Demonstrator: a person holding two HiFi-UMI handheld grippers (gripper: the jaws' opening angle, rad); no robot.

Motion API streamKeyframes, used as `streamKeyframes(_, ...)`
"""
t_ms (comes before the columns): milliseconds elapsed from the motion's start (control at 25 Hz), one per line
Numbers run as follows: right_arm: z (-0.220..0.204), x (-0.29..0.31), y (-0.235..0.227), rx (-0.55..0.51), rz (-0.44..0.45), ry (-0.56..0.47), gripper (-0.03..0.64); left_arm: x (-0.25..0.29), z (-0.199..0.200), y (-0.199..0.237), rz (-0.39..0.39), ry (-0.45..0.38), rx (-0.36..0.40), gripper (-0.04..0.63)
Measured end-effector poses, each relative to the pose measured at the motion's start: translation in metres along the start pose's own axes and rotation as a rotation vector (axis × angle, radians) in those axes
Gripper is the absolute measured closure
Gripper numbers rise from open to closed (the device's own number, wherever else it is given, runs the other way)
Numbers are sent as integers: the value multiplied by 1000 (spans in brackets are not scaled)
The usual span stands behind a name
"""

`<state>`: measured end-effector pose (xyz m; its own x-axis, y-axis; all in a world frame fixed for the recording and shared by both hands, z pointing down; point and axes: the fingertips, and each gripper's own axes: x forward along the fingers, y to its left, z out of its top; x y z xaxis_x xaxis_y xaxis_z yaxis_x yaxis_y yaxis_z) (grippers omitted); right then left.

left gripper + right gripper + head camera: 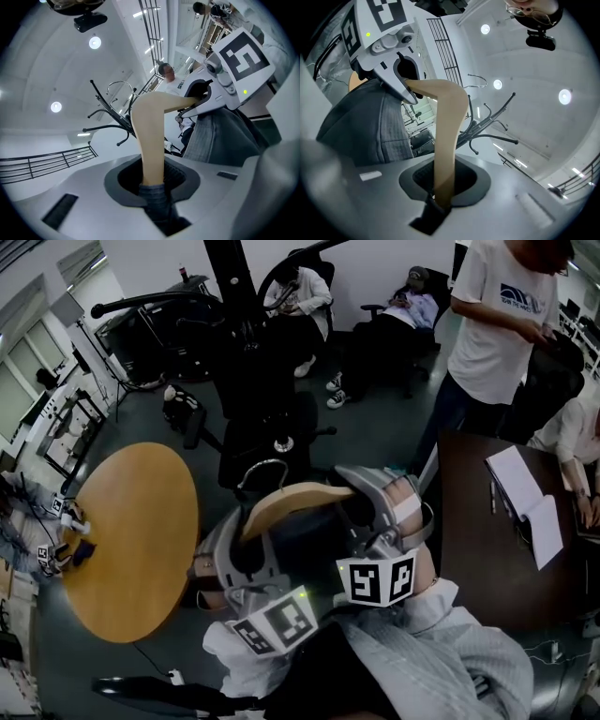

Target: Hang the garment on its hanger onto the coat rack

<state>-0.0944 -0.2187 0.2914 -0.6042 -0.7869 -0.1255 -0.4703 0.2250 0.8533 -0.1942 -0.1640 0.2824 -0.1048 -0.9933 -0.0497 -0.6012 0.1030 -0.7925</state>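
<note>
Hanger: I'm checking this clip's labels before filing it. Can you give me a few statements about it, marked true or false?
1. The left gripper and right gripper each have their jaws shut on one arm of the wooden hanger. True.
2. The hanger's metal hook is already over an arm of the coat rack. False: the hook is free in the air, short of the rack.
3. A grey garment hangs on the hanger. True.
4. The hanger lies on the round table. False: it is held up, to the right of the table.
</note>
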Motion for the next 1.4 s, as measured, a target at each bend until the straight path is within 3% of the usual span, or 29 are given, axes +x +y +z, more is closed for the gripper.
streamKeyframes(800, -35, 127, -68, -19, -150, 35, 566, 155, 18, 47, -21, -153, 12, 520)
streamKeyframes(1400, -77, 205, -46, 16, -37, 105, 566, 240, -21, 29, -152, -92, -37, 520)
